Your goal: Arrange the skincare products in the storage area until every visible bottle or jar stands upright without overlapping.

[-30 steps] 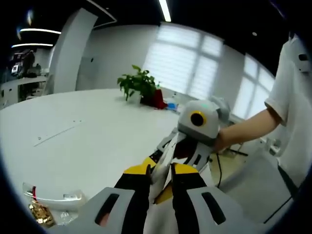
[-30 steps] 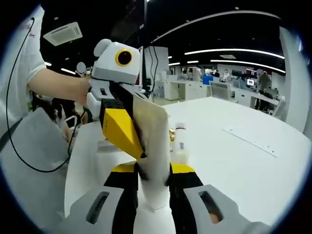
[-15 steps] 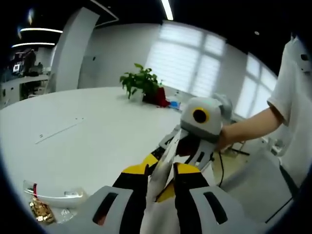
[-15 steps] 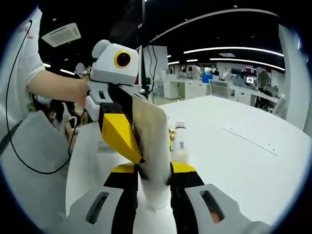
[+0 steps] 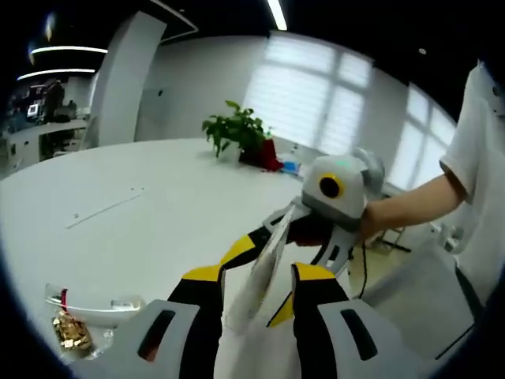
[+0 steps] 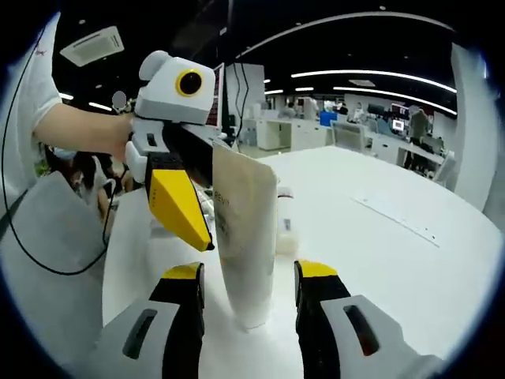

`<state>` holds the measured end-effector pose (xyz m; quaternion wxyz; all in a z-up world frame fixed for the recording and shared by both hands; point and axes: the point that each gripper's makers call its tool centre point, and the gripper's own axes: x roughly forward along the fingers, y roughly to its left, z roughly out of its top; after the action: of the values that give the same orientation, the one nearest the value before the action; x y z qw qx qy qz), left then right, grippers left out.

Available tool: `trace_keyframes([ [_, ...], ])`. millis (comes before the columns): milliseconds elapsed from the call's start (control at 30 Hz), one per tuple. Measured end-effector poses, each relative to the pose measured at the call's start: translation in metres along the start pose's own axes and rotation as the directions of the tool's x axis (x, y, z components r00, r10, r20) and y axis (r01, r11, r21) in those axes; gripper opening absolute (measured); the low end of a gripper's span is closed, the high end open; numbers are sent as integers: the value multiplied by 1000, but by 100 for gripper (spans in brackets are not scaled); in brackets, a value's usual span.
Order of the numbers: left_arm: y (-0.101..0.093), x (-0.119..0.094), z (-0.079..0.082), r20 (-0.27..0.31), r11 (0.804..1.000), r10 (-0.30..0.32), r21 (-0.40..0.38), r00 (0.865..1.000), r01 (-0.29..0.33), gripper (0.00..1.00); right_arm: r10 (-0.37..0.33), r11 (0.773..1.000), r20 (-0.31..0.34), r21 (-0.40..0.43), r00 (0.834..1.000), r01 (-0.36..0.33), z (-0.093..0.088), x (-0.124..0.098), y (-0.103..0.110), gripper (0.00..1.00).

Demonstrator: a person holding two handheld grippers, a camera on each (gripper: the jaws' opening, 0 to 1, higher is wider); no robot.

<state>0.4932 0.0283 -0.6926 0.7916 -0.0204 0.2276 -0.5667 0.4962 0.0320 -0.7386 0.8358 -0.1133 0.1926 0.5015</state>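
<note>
Pouch (image 6: 246, 237) looked light and floppy, pinched high by the left claw (image 6: 207, 246), best taken near its stiffer base, while the right claw (image 6: 246, 272) stood open around it.

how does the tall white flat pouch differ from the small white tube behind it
The tall white flat pouch rises well above the small white tube. The left gripper pinches the pouch; the tube stands free on the white table. Both are white and upright.
</note>
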Motion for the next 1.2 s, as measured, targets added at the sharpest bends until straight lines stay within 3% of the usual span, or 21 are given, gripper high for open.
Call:
trace_keyframes([
  [233,4,-13,-5,15,998,47,-35,999,-46,40,-37,998,6,50,999,37,-2,-10,2,61],
  [533,0,-33,-16,18,989,126,-76,992,-125,60,-84,990,3,115,996,83,-11,-21,6,69],
  [933,-3,-67,-34,23,963,242,-125,970,-238,79,-151,974,-17,169,988,152,-19,-37,20,83],
  [1200,-11,-90,-50,15,942,306,-149,952,-301,87,-175,965,-26,192,984,177,-20,-47,32,89],
])
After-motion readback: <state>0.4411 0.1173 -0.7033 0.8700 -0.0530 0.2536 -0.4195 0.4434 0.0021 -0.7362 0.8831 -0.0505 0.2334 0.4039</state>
